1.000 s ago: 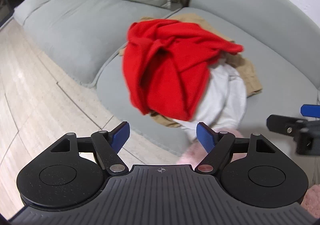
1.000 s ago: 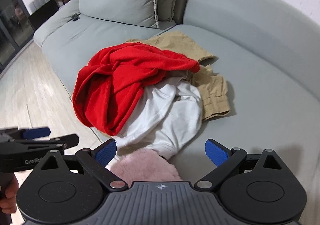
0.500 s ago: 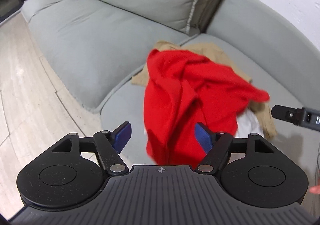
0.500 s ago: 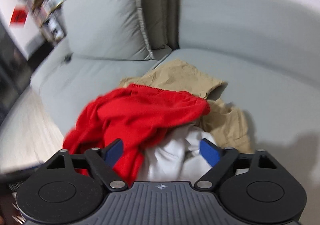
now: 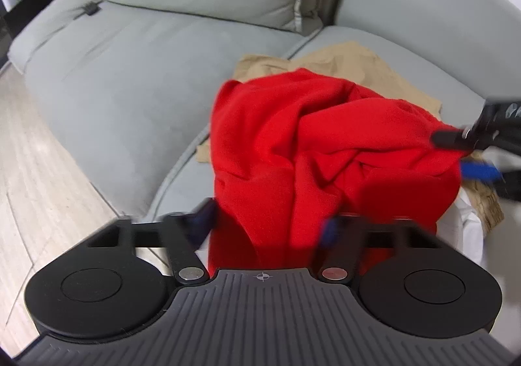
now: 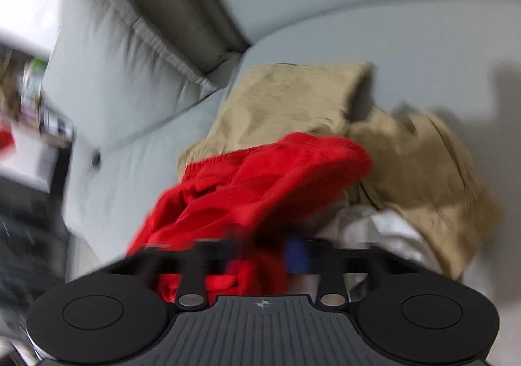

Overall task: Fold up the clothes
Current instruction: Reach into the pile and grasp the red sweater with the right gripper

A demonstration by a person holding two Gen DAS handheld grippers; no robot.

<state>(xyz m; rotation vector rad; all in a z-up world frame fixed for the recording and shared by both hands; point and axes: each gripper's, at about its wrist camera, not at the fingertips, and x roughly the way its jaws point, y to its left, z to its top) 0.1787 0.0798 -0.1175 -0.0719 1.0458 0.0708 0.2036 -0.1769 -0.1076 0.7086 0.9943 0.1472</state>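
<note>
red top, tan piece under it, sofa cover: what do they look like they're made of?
Red garment: soft matte knit, perhaps fleece; drapes in thick rounded folds. Tan garment: thin woven fabric, likely cotton; lies flat with finer creases. Sofa: grey matte upholstery weave, piped seams; fibre unclear.

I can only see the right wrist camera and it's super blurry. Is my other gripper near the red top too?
Observer: Yes. The left wrist view shows the left gripper with its jaws open on either side of the crumpled red fleece top.
Child: Can you see my right gripper from there?
Observer: Yes. The right gripper comes in from the right edge, with its jaws around the top's far right corner. It is too blurred to tell if they have closed.
Child: What's under the hanging part?
Observer: A pale wood-plank floor, in front of the grey fabric sofa.
</note>
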